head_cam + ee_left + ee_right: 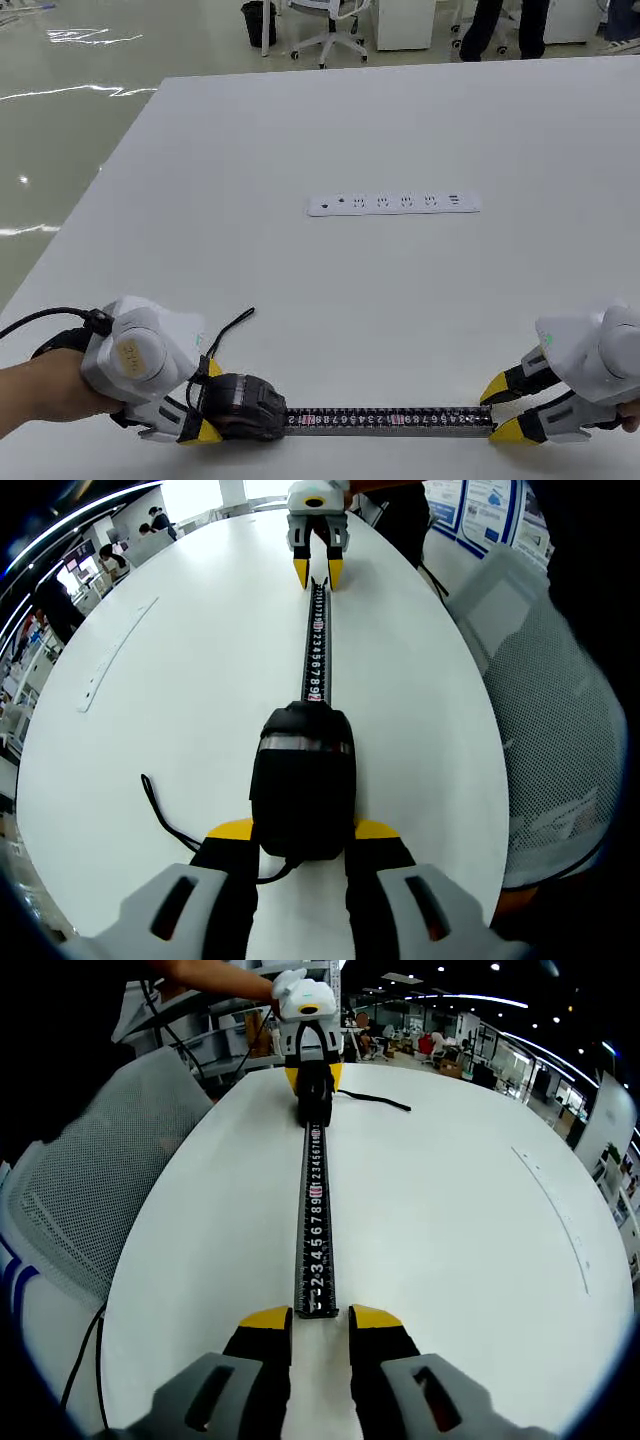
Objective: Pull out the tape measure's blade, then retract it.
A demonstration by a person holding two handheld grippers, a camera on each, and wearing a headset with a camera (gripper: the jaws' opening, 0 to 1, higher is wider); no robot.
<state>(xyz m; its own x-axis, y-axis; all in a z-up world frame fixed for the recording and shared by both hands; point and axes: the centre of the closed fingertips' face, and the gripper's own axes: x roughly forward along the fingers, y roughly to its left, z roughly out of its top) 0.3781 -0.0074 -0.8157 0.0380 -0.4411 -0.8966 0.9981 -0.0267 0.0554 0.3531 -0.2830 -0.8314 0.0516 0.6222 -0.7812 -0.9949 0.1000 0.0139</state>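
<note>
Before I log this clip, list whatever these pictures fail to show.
1. Blade tip: right gripper view, between the right gripper's jaws; pinched or not is unclear.
2. Tape measure sides: left gripper view, covered by the left gripper.
3. Power strip markings: head view, too small.

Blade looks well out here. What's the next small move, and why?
Probably ease the right claw toward the case, feeding the blade back in. The blade already lies extended along the table with the left claw clamped on the case, so only retraction remains.
</note>
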